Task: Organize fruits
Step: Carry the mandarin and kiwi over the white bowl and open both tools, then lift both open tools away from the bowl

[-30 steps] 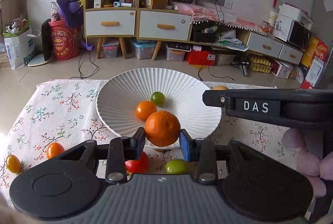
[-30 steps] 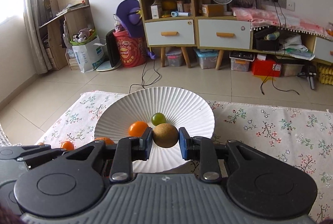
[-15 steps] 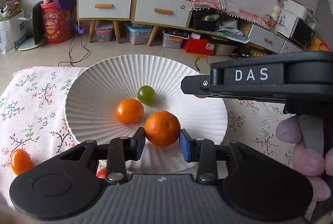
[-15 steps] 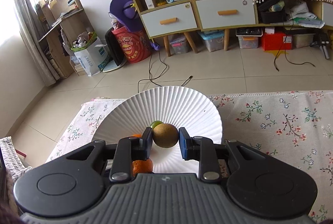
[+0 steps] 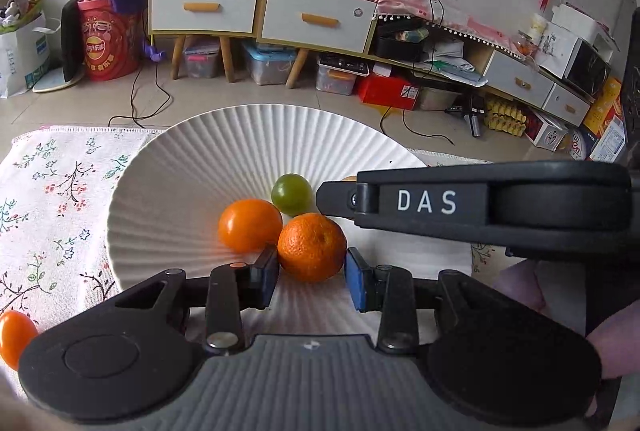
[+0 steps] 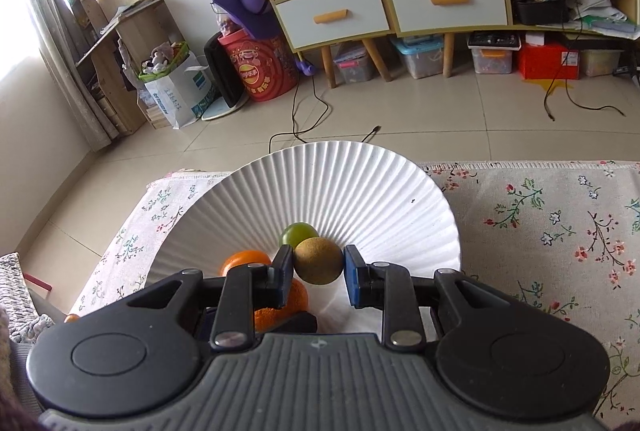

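Observation:
A white ribbed plate [image 5: 168, 191] [image 6: 360, 183] sits on the flowered tablecloth. It holds a smooth orange tomato [image 5: 250, 225] [image 6: 244, 259] and a green fruit [image 5: 291, 193] [image 6: 298, 233]. My left gripper [image 5: 312, 277] is around a rough orange mandarin [image 5: 312, 247] that rests low over the plate; its jaws stand slightly wider than the fruit. My right gripper [image 6: 318, 273] is shut on a brown kiwi [image 6: 319, 260] above the plate. The right gripper's body crosses the left wrist view at the right.
A small orange tomato [image 5: 14, 339] lies on the cloth [image 5: 52, 199] at the left. The cloth [image 6: 560, 231] extends to the right of the plate. Cabinets, boxes and cables stand on the floor behind the table.
Both grippers have moved forward over the plate. The left gripper's jaws have widened around the mandarin, which now sits beside the orange tomato. The right gripper still holds the kiwi.

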A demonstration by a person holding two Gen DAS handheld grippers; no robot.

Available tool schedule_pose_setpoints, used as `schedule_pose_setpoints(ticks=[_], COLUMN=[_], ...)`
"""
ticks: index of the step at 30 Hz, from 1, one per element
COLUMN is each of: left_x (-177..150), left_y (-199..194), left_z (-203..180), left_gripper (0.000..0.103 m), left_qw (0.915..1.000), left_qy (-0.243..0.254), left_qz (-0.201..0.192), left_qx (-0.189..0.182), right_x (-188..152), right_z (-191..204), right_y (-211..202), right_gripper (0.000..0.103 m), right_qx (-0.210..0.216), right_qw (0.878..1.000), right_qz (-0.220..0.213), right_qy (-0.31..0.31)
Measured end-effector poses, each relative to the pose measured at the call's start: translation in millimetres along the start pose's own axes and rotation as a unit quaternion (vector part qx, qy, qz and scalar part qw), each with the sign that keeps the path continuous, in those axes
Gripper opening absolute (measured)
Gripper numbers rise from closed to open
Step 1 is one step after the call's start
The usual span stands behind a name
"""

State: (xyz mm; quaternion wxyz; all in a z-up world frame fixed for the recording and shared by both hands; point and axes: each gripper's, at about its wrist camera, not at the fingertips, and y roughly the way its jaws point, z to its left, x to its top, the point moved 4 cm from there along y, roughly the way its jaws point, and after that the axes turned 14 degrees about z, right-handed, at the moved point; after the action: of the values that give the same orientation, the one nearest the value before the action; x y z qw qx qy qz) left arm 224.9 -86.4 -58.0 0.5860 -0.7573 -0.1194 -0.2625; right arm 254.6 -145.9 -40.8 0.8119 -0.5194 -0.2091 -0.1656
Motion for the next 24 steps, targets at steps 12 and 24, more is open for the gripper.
schedule_pose_setpoints(ticks=[12, 24], left_x=[2, 1], left_y=[0, -18], left_z=[-2, -9], left_gripper=[0.039, 0.065], left_qw=[0.9999, 0.9988], left_qy=[0.010, 0.048], left_qz=[-0.010, 0.000], left_qx=[0.004, -0.006], right_x=[0, -3], right_z=[-2, -2], right_y=[-1, -32], right_gripper=[0.029, 0.061], right_qx=[0.013, 0.011], right_qw=[1.000, 1.000], right_qz=[0.000, -0.002], right_qy=[0.013, 0.026])
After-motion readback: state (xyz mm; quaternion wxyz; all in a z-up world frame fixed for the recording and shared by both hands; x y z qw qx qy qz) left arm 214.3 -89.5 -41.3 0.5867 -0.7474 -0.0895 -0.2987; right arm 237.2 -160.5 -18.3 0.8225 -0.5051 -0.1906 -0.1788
